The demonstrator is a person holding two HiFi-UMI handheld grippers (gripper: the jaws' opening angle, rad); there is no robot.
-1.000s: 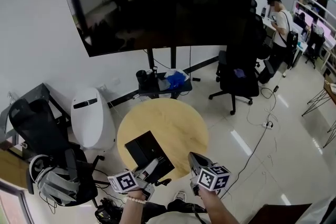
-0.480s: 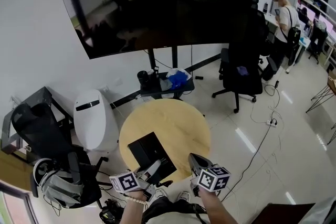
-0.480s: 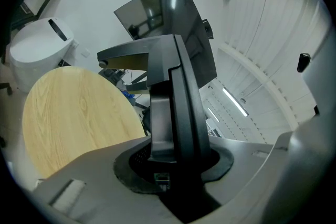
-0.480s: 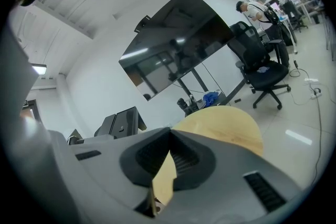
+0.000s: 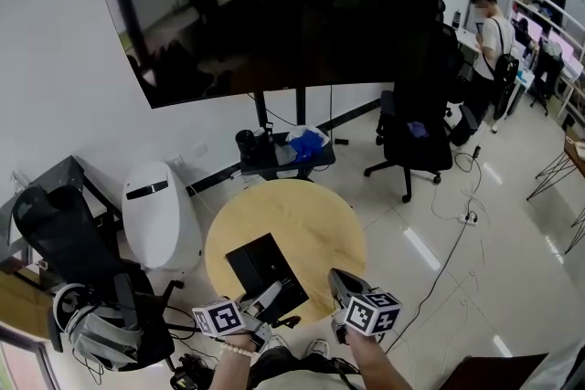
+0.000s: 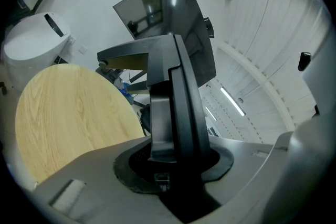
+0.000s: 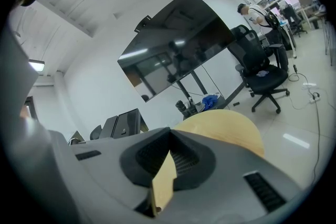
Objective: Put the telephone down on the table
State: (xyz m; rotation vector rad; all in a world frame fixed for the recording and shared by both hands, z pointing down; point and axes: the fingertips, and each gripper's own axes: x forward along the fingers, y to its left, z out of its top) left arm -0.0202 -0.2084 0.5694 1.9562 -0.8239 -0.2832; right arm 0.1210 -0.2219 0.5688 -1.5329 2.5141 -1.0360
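Lower centre, the left hand-held gripper [image 5: 268, 297] clamps the black telephone [image 5: 263, 266] over the round wooden table's [image 5: 315, 215] lower-left part. The right hand-held gripper [image 5: 340, 280] sits beside it, jaws together, holding nothing.

A round wooden table [image 5: 306, 210] stands on a pale tiled floor [image 5: 484, 279]. A flat black telephone [image 5: 260, 262] lies over the table's near left part; whether it rests on the wood cannot be told. The left gripper [image 5: 268, 295] meets the telephone's near edge, while the right gripper [image 5: 340, 280] hangs by the table's near rim, apart from the telephone. Behind the table is a large dark screen [image 5: 274, 5], to its left a white rounded unit [image 5: 160, 215], and farther right a black office chair [image 5: 416, 128] and a person [image 5: 489, 36].
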